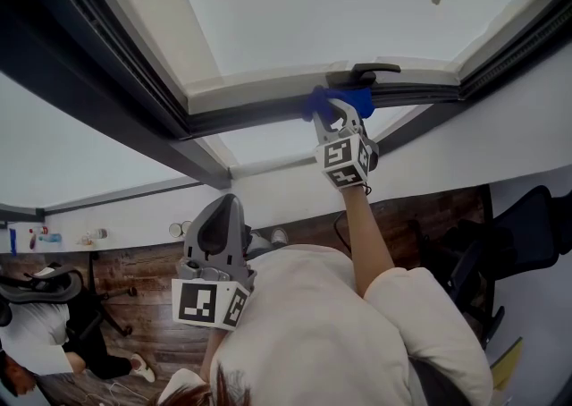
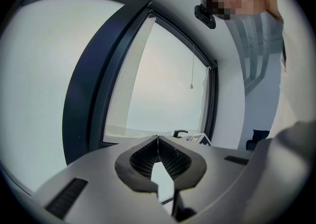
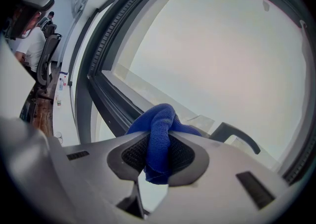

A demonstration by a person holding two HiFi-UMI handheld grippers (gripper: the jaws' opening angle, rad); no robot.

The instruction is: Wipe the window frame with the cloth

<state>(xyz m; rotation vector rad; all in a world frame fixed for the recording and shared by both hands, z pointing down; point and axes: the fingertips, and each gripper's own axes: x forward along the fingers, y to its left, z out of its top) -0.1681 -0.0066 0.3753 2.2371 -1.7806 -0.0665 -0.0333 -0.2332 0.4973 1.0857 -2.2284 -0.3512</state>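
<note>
Head view: right arm (image 1: 368, 239) stretched straight up the middle of the frame, forearm bare, white sleeve bunched at the shoulder. right gripper (image 1: 340, 122) is at the dark window frame (image 1: 259, 115), just below the window handle (image 1: 375, 70). blue cloth (image 1: 332, 98) is bunched at its tip and pressed onto the frame bar. left gripper (image 1: 221, 216) sits low, centre-left, held close to the body and well clear of the frame.

Left gripper view: left gripper (image 2: 158, 141) has its jaws closed tip to tip with nothing between them. It points at the window frame (image 2: 79, 104), no contact. pull cord (image 2: 191, 86) hangs against the glass.

Right gripper view: right gripper (image 3: 160, 155) is clamped on the cloth (image 3: 160, 119). A fold bulges out past the tips and a short tail hangs behind the pads. Cloth lies against the window frame (image 3: 111, 104), lower centre, with the handle (image 3: 237, 136) just to its right.
</note>
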